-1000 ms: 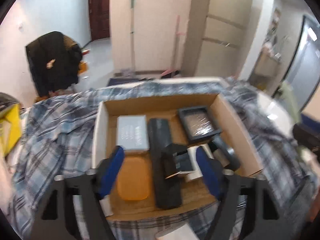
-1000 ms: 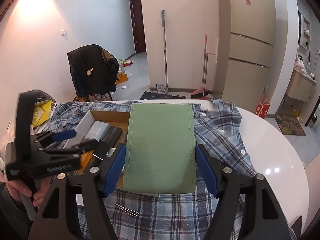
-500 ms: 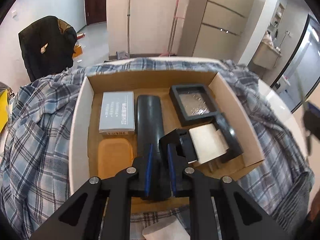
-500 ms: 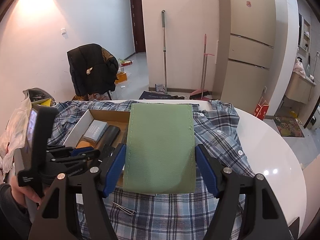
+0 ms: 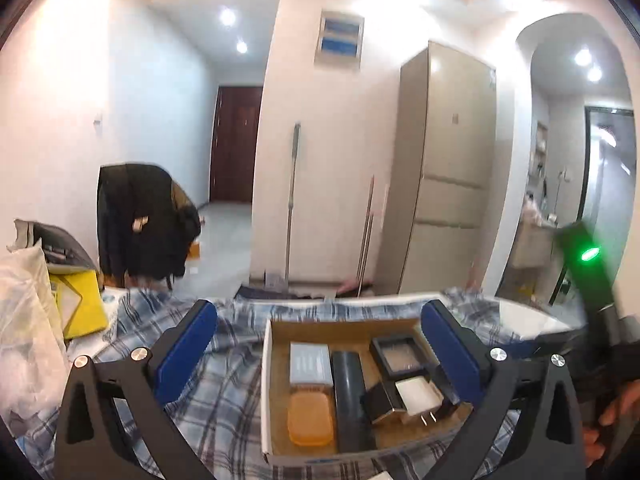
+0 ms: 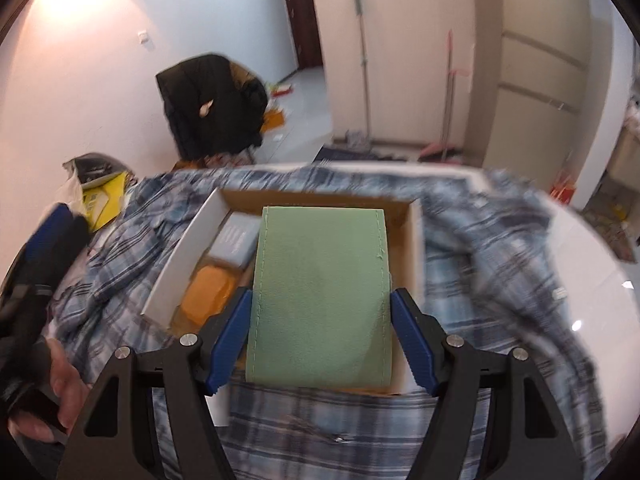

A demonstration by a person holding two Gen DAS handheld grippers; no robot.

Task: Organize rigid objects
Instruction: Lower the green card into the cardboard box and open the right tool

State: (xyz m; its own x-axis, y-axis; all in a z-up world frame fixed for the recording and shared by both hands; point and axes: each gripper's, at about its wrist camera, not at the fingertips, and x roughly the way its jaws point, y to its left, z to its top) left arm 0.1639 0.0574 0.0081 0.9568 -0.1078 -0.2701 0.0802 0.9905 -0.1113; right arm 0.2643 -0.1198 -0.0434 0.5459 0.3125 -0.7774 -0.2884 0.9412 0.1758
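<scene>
A cardboard box (image 5: 269,384) lies on a plaid cloth. It holds a grey box (image 5: 311,362), an orange case (image 5: 311,418), a long black case (image 5: 352,396), a black square frame (image 5: 398,354) and a black-and-white charger (image 5: 404,398). My left gripper (image 5: 320,352) is open and empty, held back above the box's near side. My right gripper (image 6: 322,338) is shut on a green flat case (image 6: 320,296) and holds it over the cardboard box (image 6: 176,268). The green case hides most of the box's contents in the right wrist view.
The plaid cloth (image 6: 500,248) covers a round white table (image 6: 592,280). A yellow bag (image 5: 78,304) and a white plastic bag (image 5: 24,320) lie at the left. A chair with a black jacket (image 5: 136,220) stands behind.
My left gripper opened and pulled back and up from the box. My right gripper moved the green case left, over the box.
</scene>
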